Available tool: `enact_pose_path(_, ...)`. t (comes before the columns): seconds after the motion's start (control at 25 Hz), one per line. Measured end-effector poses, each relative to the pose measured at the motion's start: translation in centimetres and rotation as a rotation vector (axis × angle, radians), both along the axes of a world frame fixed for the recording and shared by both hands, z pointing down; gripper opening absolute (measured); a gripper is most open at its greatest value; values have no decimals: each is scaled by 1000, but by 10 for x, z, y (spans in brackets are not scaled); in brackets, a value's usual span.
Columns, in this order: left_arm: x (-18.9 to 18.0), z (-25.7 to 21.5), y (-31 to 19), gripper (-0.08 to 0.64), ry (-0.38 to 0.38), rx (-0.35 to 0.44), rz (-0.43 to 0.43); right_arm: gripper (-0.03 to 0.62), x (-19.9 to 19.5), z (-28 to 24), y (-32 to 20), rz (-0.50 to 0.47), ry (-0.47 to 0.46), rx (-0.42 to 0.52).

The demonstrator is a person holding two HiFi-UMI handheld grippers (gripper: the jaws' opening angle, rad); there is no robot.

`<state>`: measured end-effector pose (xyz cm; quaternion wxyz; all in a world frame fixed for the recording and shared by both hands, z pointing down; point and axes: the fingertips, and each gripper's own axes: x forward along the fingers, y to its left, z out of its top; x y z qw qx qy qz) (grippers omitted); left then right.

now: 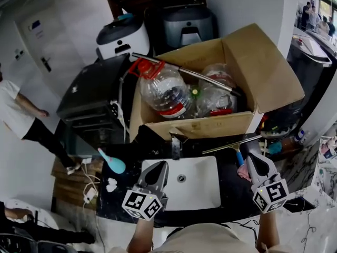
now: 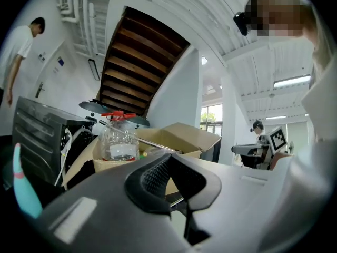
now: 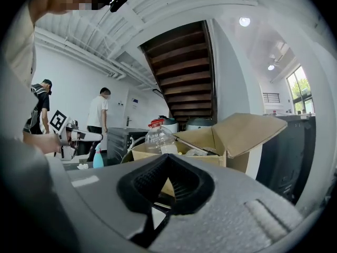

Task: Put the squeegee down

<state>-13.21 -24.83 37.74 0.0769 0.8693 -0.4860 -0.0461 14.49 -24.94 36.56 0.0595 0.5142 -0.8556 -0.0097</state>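
Head view, looking steeply down on a dark counter (image 1: 113,203) with a white sink (image 1: 202,194) set into it.

(a) Left hand-held gripper (image 1: 159,167): poised above the near left part of the sink, jaws pressed together with nothing between them.

(b) Right hand-held gripper (image 1: 253,159): above the counter at the sink's right edge, jaws likewise closed and empty.

(c) Squeegee (image 1: 231,145): lying on the counter just ahead of the right hand-held gripper. Its long metal blade runs from in front of that gripper's tip leftward toward the faucet (image 1: 175,145). Its blue handle sits close beside the gripper's left flank; no contact between the two can be made out.

(d) Cardboard box (image 1: 247,62): open, farther ahead of both hand-held grippers, behind the squeegee. It holds clear plastic bottles (image 1: 163,88) with a metal rod (image 1: 184,70) lying across them.

(e) Teal bottle (image 1: 113,164): on the counter to the left of the left hand-held gripper, well apart from the squeegee.
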Motion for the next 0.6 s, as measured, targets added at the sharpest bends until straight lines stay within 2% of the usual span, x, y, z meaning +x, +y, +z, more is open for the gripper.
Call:
enact_pose_path(0.12, -4, -1, -2, 15, 35, -16, -6, 2, 8, 4, 0, 13, -16, -16)
enact_pose_path(0.36, 2, 6, 0, 15, -18, -22, 4, 2, 11, 21, 3, 28, -31, -59)
enact_pose_path(0.6, 4, 11, -4, 15, -45, -22, 3, 2, 5, 27, -1, 22, 8, -59)
